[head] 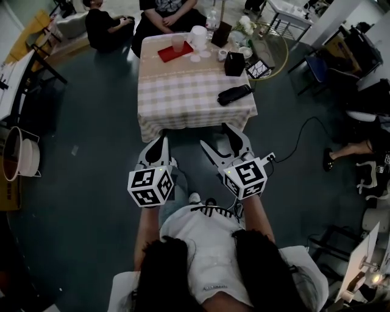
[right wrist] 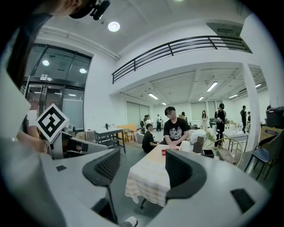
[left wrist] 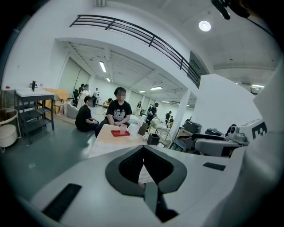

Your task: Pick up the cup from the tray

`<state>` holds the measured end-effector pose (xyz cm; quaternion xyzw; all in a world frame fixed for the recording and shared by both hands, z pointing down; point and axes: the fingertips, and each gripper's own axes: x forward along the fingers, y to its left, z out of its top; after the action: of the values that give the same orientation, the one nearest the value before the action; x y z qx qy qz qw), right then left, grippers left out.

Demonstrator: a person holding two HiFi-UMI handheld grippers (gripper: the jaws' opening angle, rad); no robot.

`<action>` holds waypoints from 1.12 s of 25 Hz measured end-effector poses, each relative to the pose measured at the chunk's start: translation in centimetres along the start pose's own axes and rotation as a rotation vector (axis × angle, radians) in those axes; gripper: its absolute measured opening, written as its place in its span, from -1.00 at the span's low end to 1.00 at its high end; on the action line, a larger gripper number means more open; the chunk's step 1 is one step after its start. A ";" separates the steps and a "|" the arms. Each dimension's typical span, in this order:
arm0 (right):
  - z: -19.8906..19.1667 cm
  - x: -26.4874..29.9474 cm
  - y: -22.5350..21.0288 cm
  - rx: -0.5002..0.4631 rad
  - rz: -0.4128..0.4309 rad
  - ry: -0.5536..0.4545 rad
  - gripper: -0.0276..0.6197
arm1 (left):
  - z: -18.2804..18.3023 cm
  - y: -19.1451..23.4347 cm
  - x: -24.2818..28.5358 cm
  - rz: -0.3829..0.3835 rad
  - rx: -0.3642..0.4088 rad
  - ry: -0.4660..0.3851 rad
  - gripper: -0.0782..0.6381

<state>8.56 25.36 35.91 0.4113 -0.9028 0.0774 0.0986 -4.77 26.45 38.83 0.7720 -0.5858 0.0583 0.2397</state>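
Observation:
A clear cup (head: 177,42) stands on a red tray (head: 166,55) at the far end of a table with a checked cloth (head: 183,97). In the left gripper view the cup (left wrist: 123,129) and the tray (left wrist: 119,133) look small and far off. Both grippers hang over the floor just short of the table's near edge. My left gripper (head: 163,139) (left wrist: 143,150) is shut, its pads meeting at the tips with nothing between them. My right gripper (head: 216,137) (right wrist: 142,155) is open and empty. It points along the table, and the tray (right wrist: 163,152) is only a red speck in its view.
On the table also stand a white jug (head: 198,35), a black box (head: 234,63) and a black pouch (head: 234,94). A person (head: 166,13) sits behind the far end and another (head: 103,27) sits at the far left. A cable (head: 298,139) lies on the floor at right.

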 end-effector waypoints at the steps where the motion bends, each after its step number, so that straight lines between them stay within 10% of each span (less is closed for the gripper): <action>1: 0.2 0.6 -0.3 -0.002 -0.001 -0.003 0.04 | 0.4 0.3 0.6 -0.004 0.001 -0.004 -0.76; 28: 4.9 17.4 -7.1 0.063 -0.121 -0.020 0.18 | 10.0 10.3 14.6 -0.092 0.127 0.050 -0.76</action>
<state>2.19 6.95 35.75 0.4686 -0.8745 0.0955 0.0813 -11.75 7.20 38.59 0.8103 -0.5384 0.1037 0.2071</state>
